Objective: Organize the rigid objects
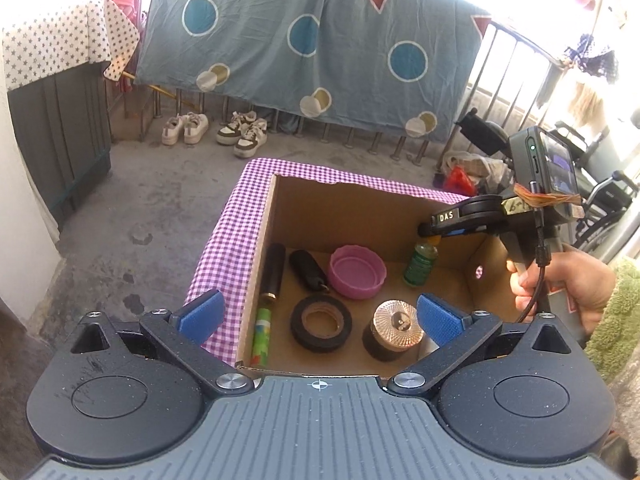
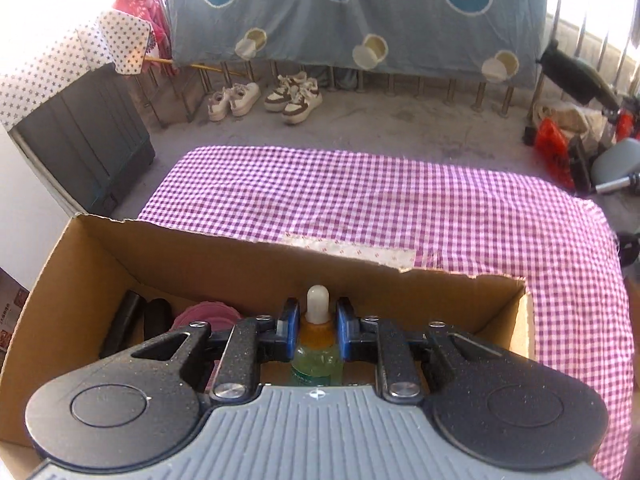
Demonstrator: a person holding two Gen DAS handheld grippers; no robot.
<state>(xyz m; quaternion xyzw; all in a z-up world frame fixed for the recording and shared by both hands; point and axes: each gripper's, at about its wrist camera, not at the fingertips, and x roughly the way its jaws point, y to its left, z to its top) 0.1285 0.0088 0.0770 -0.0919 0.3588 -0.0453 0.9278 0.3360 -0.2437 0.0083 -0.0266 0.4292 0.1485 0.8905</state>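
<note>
Two blue pads of the left gripper (image 1: 318, 316) stand spread wide and empty over the near edge of the cardboard box (image 1: 344, 196), with the tape roll (image 1: 321, 322) and the brass-topped jar (image 1: 394, 330) just below. From the right wrist, the right gripper (image 2: 313, 330) pinches the green dropper bottle (image 2: 317, 354) by its neck, upright and low inside the box, so this hand likely only needs to set it down.

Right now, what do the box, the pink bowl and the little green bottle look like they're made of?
The box looks like plain brown corrugated cardboard, matte, with a torn top edge. The pink bowl seems to be moulded plastic, evenly coloured with a scalloped rim and a soft sheen. The green bottle is translucent, either glass or clear plastic, with an amber collar and a milky, rubbery-looking dropper bulb.
</note>
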